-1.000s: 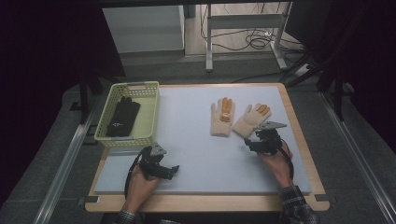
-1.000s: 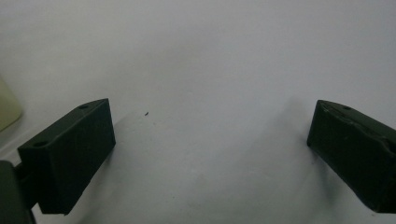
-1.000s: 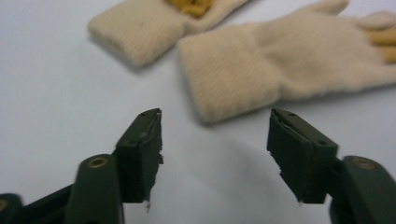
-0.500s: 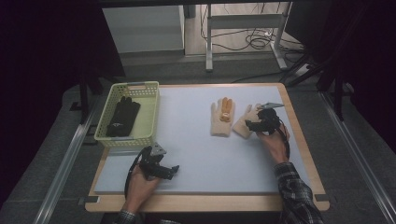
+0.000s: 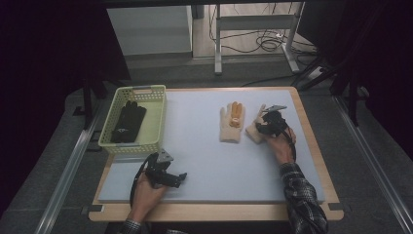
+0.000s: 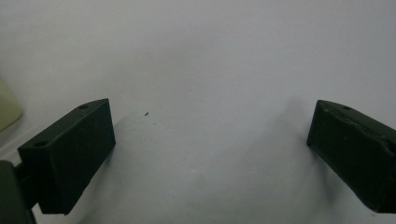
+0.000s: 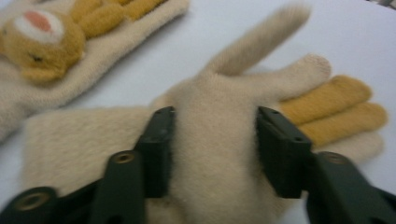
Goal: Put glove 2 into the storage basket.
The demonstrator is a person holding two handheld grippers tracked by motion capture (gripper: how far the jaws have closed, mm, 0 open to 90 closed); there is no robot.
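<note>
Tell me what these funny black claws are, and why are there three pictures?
A person sits at a table and holds a squeezing tool, called a gripper, in each hand. One picture comes from a camera up high. The other two come from little cameras riding on the grippers, looking along their black jaws. On the table lie two fluffy beige gloves, and a yellow basket has a black glove inside. The right gripper has just been closing its jaws, and they pinch up the right beige glove. The other beige glove lies beside it. The left gripper is open, resting over bare table.

right gripper [image 5: 266, 127] hides most of the beige glove [image 5: 254, 130].
</note>
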